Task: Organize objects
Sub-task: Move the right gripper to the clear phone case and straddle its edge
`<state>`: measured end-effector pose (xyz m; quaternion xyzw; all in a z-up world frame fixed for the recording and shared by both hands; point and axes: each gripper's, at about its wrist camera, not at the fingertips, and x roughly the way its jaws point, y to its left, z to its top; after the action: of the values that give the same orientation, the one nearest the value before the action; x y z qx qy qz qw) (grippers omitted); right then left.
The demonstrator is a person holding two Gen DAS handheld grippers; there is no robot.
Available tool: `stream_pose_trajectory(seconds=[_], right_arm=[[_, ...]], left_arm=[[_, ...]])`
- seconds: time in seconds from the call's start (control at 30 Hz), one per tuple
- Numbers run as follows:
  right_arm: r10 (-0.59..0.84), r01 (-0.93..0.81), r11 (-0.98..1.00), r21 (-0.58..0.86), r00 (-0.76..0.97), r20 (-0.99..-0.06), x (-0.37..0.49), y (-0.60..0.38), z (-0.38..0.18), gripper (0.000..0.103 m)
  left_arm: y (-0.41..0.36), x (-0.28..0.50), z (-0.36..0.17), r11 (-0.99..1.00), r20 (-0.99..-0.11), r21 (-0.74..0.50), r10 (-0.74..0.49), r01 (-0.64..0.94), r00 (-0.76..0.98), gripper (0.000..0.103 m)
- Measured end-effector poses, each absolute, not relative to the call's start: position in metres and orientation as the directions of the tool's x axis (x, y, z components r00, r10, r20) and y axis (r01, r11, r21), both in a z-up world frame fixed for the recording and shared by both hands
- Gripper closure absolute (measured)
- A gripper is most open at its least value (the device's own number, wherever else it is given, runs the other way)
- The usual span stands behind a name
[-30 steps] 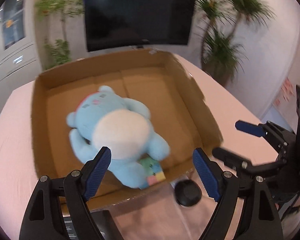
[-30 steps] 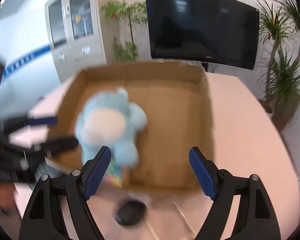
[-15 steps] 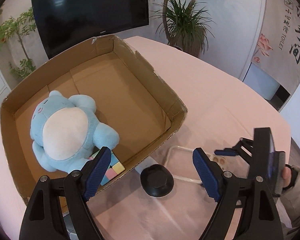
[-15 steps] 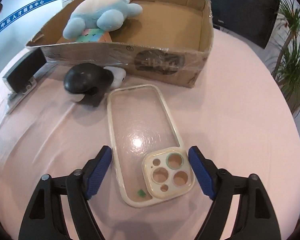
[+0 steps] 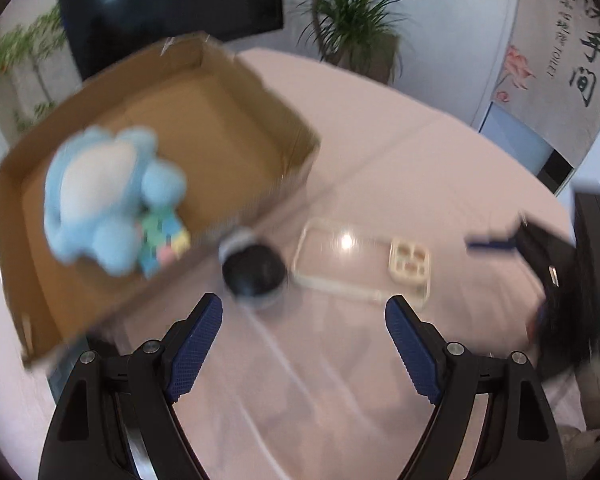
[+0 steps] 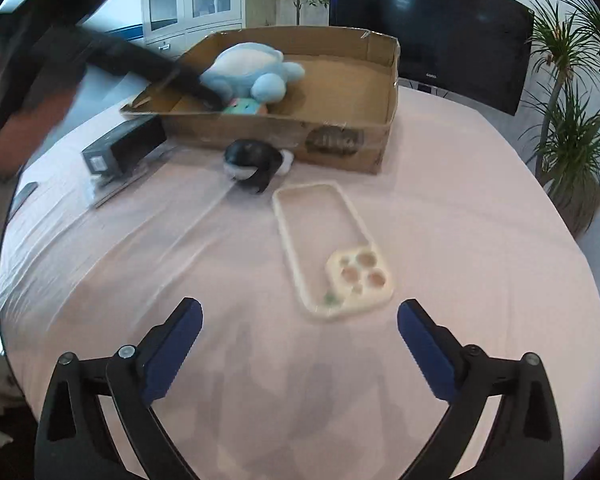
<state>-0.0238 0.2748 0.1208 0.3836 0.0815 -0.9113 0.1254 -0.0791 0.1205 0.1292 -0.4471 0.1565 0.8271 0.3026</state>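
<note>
Table: round top under a pink cloth [image 6: 480, 216], wrinkled near the front edge.
Box: open cardboard box [image 6: 340, 144] at the far side of the table, flaps up.
Box contents: blue plush toy [image 6: 252, 70] lying on its back against the left wall; pastel puzzle cube [image 5: 162, 240] tucked under its legs, touching it.
Phone case: clear case with cream rim [image 6: 328, 248] flat on the cloth, outside the box, camera cut-out end nearest the right gripper.
Black round object: dark dome-shaped item [image 6: 252, 158] on the cloth, just in front of the box's front wall, near the far end of the case; type unclear.
Black box: dark rectangular item [image 6: 122, 150] on the cloth left of the cardboard box.
Left gripper [image 5: 304, 312]: jaws apart, nothing between the pads, above bare cloth near the dome; view motion-blurred.
Right gripper [image 6: 300, 316]: jaws have just been opening, now wide apart, nothing clamped; the case's near end lies just ahead of the fingertips, no contact seen.
</note>
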Motion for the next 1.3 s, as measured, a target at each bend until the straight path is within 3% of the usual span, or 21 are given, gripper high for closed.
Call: stream_pose_trajectory(seconds=[0.1, 0.17, 0.3, 0.47, 0.53, 0.63, 0.8, 0.9, 1.0, 1.03, 1.13, 1.2, 1.3], right_arm=[[-0.117, 0.316, -0.943, -0.105, -0.611, -0.783, -0.079, 0.281, 0.100, 0.008], [-0.160, 0.359, -0.932, -0.055, -0.544, -0.824, -0.094, 0.284, 0.084, 0.024], [-0.238, 0.487, -0.872, -0.040, -0.495, -0.836, -0.084, 0.263, 0.079, 0.026], [-0.379, 0.773, -0.630, -0.079, -0.394, -0.837, 0.012, 0.198, 0.077, 0.025], [-0.397, 0.805, -0.581, -0.120, -0.409, -0.822, 0.040, 0.183, 0.077, 0.025], [-0.373, 0.723, -0.682, -0.112, -0.476, -0.797, 0.043, 0.192, 0.082, 0.024], [-0.399, 0.506, -0.856, 0.111, -0.507, -0.764, 0.030, 0.231, 0.086, 0.023], [-0.477, 0.442, -0.859, 0.258, -0.511, -0.715, 0.045, 0.231, 0.089, 0.023], [-0.478, 0.416, -0.865, 0.281, -0.513, -0.713, 0.066, 0.211, 0.085, 0.023], [-0.456, 0.399, -0.878, 0.264, -0.534, -0.712, 0.065, 0.205, 0.085, 0.024], [-0.416, 0.352, -0.902, 0.250, -0.556, -0.720, 0.053, 0.200, 0.085, 0.034], [-0.409, 0.298, -0.911, 0.284, -0.568, -0.714, 0.053, 0.213, 0.082, 0.048], [-0.380, 0.214, -0.925, 0.315, -0.573, -0.726, 0.044, 0.225, 0.079, 0.061]], left_arm=[[0.086, -0.050, 0.106, -0.816, -0.857, -0.069, 0.343, -0.574, -0.385, 0.019], [0.063, -0.026, 0.095, -0.837, -0.865, -0.094, 0.337, -0.539, -0.371, 0.019], [0.023, 0.012, 0.086, -0.859, -0.864, -0.160, 0.360, -0.486, -0.353, 0.019], [0.004, 0.044, 0.068, -0.824, -0.861, -0.275, 0.440, -0.495, -0.254, 0.019], [0.007, 0.052, 0.058, -0.826, -0.868, -0.281, 0.436, -0.489, -0.237, 0.019], [0.013, 0.058, 0.050, -0.820, -0.862, -0.312, 0.457, -0.480, -0.220, 0.019], [0.018, 0.061, 0.043, -0.822, -0.857, -0.340, 0.471, -0.457, -0.210, 0.020], [0.022, 0.065, 0.043, -0.828, -0.845, -0.335, 0.476, -0.450, -0.245, 0.025], [0.030, 0.068, 0.041, -0.839, -0.849, -0.290, 0.448, -0.461, -0.281, 0.030], [0.032, 0.068, 0.042, -0.847, -0.855, -0.264, 0.427, -0.462, -0.294, 0.038], [0.029, 0.066, 0.042, -0.854, -0.858, -0.252, 0.415, -0.455, -0.302, 0.042], [0.023, 0.062, 0.040, -0.858, -0.855, -0.267, 0.421, -0.439, -0.302, 0.043], [0.022, 0.058, 0.039, -0.866, -0.859, -0.263, 0.411, -0.424, -0.306, 0.043]])
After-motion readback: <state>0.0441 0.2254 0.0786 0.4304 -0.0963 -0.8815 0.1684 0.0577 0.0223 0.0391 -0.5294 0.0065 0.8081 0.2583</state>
